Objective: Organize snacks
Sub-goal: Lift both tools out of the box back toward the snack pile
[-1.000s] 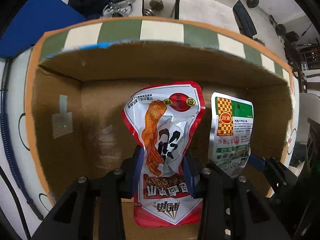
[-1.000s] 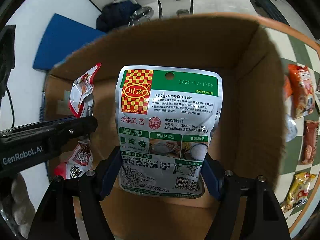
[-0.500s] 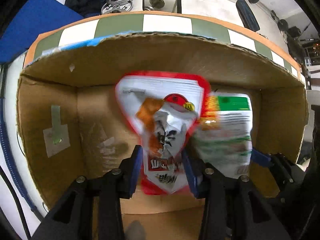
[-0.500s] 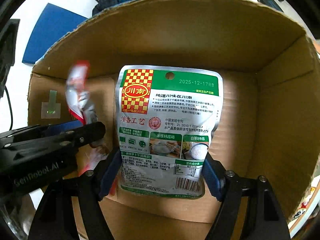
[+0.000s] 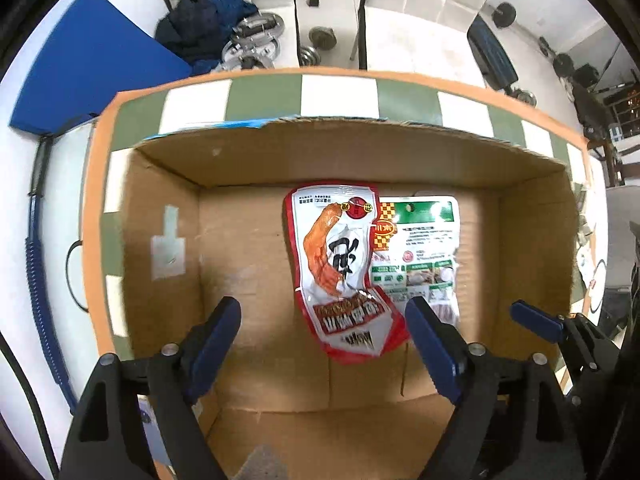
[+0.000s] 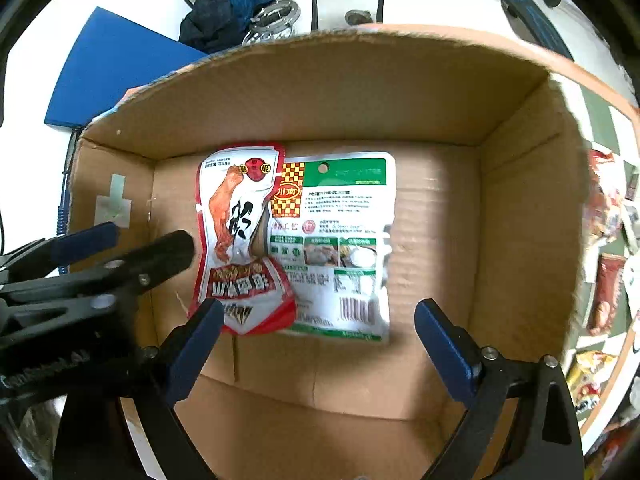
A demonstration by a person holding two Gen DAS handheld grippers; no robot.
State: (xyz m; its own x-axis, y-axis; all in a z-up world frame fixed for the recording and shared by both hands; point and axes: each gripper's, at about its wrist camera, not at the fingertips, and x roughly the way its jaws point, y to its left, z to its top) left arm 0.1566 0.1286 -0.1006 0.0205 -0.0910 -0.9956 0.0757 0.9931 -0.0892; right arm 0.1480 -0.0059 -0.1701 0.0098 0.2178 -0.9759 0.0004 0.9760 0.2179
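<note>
A red and white snack pouch (image 5: 340,276) lies on the floor of an open cardboard box (image 5: 240,264), overlapping the left edge of a green and white pouch (image 5: 420,256). Both show in the right wrist view too: the red pouch (image 6: 240,240) and the green pouch (image 6: 340,248). My left gripper (image 5: 320,336) is open and empty above the box, its fingers either side of the red pouch. My right gripper (image 6: 320,332) is open and empty above the green pouch. The left gripper's arm (image 6: 80,280) shows at the left of the right wrist view.
The box stands on a green and white checked table with an orange rim (image 5: 340,92). Several loose snack packets (image 6: 608,264) lie on the table right of the box. A blue mat (image 5: 88,68), dark clothing and weights lie on the floor beyond.
Both grippers opened and let go of their pouches, which dropped onto the box floor. Both grippers have pulled back and up from the box.
</note>
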